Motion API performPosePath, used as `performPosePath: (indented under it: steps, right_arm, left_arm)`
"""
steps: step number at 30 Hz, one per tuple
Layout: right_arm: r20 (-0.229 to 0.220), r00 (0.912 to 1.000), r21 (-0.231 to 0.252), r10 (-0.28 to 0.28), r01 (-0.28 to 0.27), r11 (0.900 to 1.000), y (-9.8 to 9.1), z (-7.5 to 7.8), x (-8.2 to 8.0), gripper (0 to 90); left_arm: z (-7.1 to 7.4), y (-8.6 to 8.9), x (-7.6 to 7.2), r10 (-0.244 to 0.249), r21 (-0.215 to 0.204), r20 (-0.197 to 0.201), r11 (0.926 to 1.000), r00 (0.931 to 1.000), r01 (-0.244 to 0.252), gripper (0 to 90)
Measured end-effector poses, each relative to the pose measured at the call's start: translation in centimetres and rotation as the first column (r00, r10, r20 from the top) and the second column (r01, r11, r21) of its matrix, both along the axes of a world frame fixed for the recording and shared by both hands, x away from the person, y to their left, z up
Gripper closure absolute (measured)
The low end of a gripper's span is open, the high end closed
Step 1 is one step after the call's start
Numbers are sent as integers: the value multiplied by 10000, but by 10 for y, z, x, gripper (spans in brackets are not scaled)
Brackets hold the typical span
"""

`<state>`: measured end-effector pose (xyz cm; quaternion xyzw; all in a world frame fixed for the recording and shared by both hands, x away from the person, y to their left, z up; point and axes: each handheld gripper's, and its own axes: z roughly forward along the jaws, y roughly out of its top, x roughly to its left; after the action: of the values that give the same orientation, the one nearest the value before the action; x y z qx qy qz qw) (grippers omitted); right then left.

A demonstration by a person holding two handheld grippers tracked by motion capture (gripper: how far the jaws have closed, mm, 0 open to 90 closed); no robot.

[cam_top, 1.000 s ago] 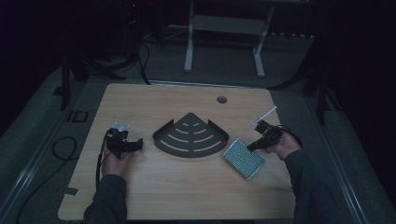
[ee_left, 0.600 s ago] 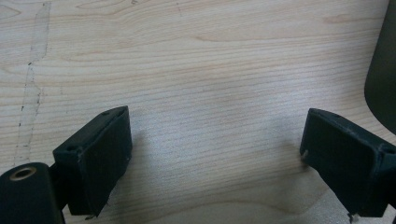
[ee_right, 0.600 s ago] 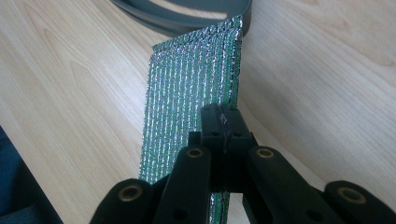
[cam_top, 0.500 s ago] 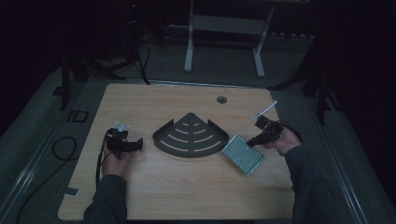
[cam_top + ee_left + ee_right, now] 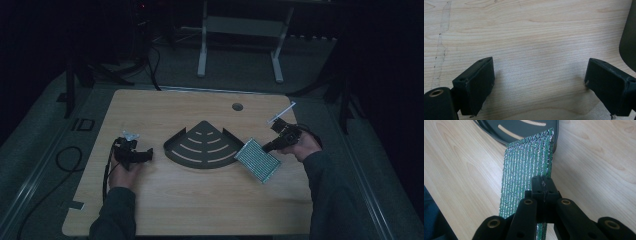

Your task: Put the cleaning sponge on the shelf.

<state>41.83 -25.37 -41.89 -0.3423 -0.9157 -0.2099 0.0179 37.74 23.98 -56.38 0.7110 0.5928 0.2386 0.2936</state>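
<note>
A flat silvery-green mesh pad (image 5: 257, 160) hangs tilted just above the wooden table (image 5: 200, 205), right of centre. My right gripper (image 5: 266, 147) is shut on its near edge; in the right gripper view the closed jaws (image 5: 543, 183) pinch the pad (image 5: 529, 165), whose far corner reaches over the rim of a dark fan-shaped slotted rack (image 5: 524, 127). The rack (image 5: 202, 145) lies flat mid-table. My left gripper (image 5: 146, 155) rests on the table left of the rack, open, with bare wood between its fingers (image 5: 539, 75). The rack's edge (image 5: 629, 42) shows at the right of the left gripper view.
A round cable hole (image 5: 237, 106) sits near the table's far edge. Beyond the table stands a white metal frame (image 5: 240, 30). A black cable (image 5: 65, 160) loops on the floor at the left. Bare wood lies in front of the rack.
My right gripper has risen a little with the pad and carried it slightly toward the rack. The left gripper has stayed where it was.
</note>
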Motion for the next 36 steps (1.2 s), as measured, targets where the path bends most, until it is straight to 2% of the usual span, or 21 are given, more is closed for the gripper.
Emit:
performPosePath:
  steps: [13, 26, 36]
  right_arm:
    - [161, 9998, 89, 77, -79, 9999, 10, 11, 7, 900]
    - [390, 9991, -221, 154, -146, 9996, 22, 25, 14, 900]
    - [522, 9986, -288, 126, -112, 9995, 30, 32, 23, 900]
  left_arm:
    - [0, 0, 0, -3, 4, -2, 10000, 10000, 3, 95]
    - [0, 0, 0, 3, -4, 1, 10000, 10000, -3, 94]
    - [0, 0, 0, 1, -2, 3, 10000, 10000, -1, 94]
